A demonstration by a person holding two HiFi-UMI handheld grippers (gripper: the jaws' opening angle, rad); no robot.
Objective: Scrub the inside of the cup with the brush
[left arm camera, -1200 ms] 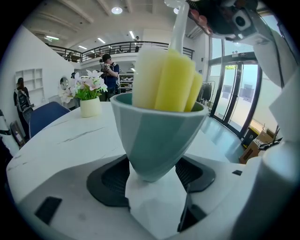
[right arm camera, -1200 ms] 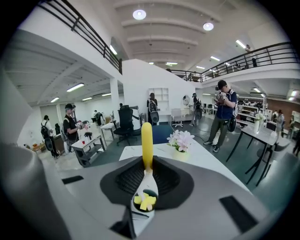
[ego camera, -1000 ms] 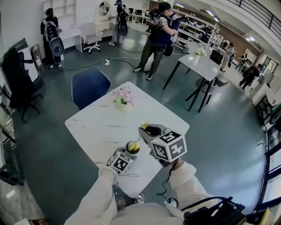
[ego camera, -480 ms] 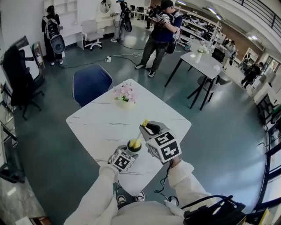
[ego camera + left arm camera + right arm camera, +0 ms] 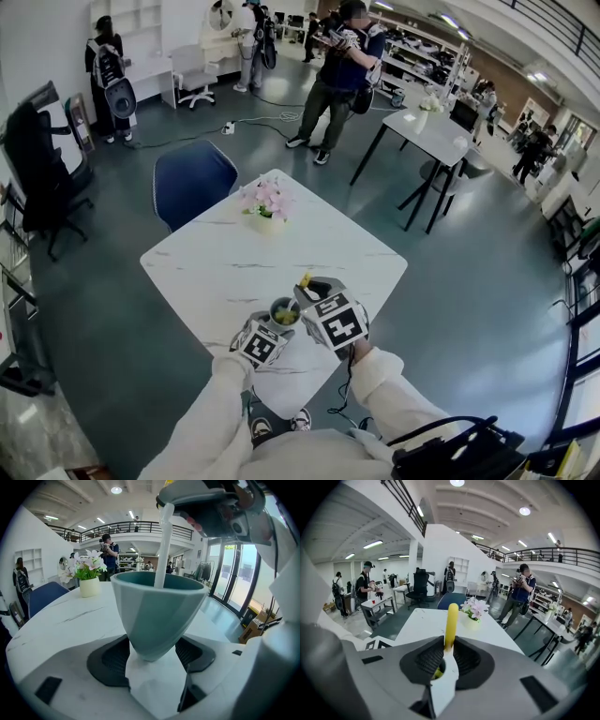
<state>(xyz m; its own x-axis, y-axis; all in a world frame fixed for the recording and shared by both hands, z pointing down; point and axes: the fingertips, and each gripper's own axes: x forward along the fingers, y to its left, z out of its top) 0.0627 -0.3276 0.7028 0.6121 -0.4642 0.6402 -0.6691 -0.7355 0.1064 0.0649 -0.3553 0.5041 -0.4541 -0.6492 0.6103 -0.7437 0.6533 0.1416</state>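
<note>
While both white sleeves (image 5: 220,412) reach forward from the bottom of the head view, they come together over the near edge of the white table (image 5: 216,267). The left gripper (image 5: 151,658) is held low and level. Its jaws are spread and press from both sides on the narrow base of the green cup (image 5: 157,606), which stands upright between them. The right gripper (image 5: 445,660) is higher, just to the right of the cup, and tilted down toward it. Its jaws pinch the yellow handle of the brush (image 5: 451,616), and the handle sticks up past them. In the left gripper view the pale stem of the brush goes down from the right gripper over the rim and into the cup.

The cup wall hides the head of the brush in that view. From the head view only a small yellow-green patch shows inside the cup, too small to make out. The marker cubes cover both hands. Whether the cup's base touches the table, I cannot tell, because the left gripper's own body covers it. A pot of pink flowers (image 5: 265,208) stands at the far side of the table, and a blue chair (image 5: 192,178) is behind it.
</note>
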